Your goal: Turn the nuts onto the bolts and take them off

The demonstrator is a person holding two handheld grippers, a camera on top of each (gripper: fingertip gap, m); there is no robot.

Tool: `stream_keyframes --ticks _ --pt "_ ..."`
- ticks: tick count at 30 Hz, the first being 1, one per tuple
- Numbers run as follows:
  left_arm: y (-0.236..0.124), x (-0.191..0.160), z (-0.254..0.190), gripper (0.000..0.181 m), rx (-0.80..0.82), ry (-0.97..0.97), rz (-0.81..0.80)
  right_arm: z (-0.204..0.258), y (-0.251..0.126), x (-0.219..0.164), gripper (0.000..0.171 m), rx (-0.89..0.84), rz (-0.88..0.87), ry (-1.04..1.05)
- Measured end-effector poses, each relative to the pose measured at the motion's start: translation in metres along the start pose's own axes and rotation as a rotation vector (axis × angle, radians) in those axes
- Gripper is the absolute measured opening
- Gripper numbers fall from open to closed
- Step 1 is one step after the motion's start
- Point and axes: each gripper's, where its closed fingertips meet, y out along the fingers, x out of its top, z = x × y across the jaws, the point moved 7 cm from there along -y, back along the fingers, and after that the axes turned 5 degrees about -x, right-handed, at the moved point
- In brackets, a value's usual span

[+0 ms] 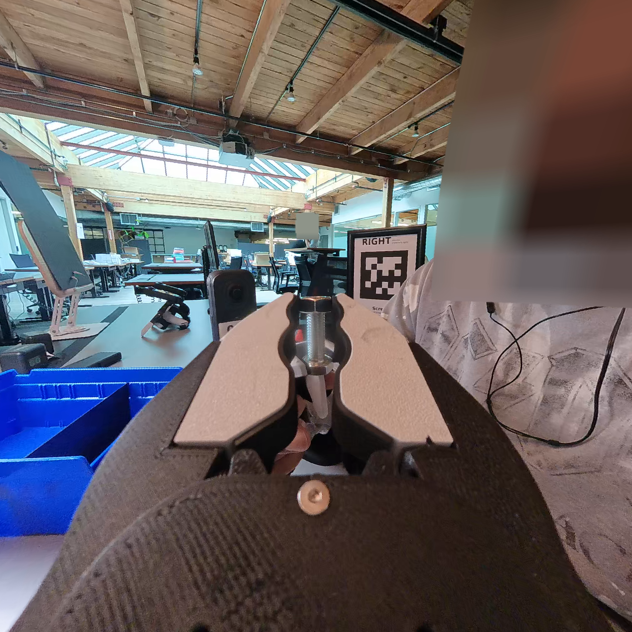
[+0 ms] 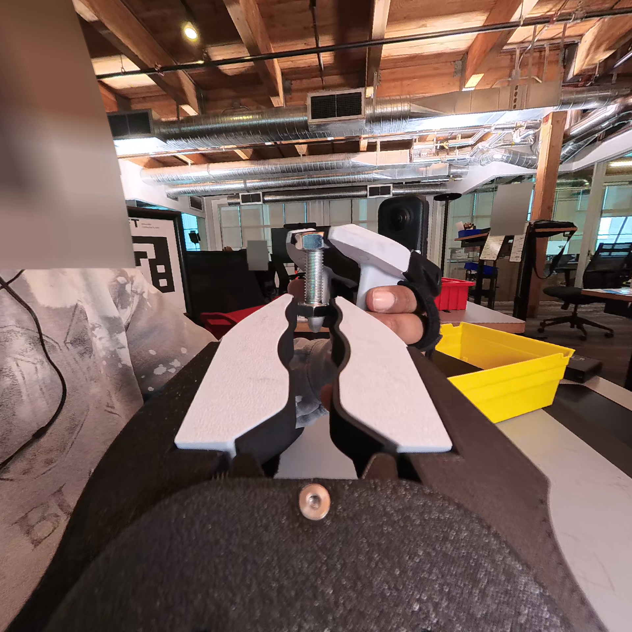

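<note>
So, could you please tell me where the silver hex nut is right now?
In the right wrist view, the silver hex nut sits near the tip of the threaded steel bolt, clamped between the right gripper fingertips; the left gripper holds the bolt's head.

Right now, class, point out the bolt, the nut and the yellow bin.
bolt (image 2: pixel 316 273): right wrist view, on its threaded shaft.
nut (image 2: pixel 313 310): right wrist view, on its front face.
yellow bin (image 2: pixel 506 386): right wrist view, on its front wall.
</note>
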Motion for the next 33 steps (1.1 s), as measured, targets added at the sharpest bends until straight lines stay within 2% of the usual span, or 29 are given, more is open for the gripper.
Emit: stream_keyframes --ticks 13,18,33 --pt "-0.004 -0.001 0.007 0.015 0.122 0.035 0.062 -0.01 -0.007 0.005 0.018 -0.092 0.002 -0.012" --pt "-0.006 -0.001 0.01 0.02 0.169 0.038 0.075 -0.014 -0.008 0.004 0.018 -0.12 0.022 -0.008" --pt "-0.011 -0.002 0.016 0.018 0.218 0.044 0.046 -0.02 -0.01 0.001 0.018 -0.166 0.05 -0.001"
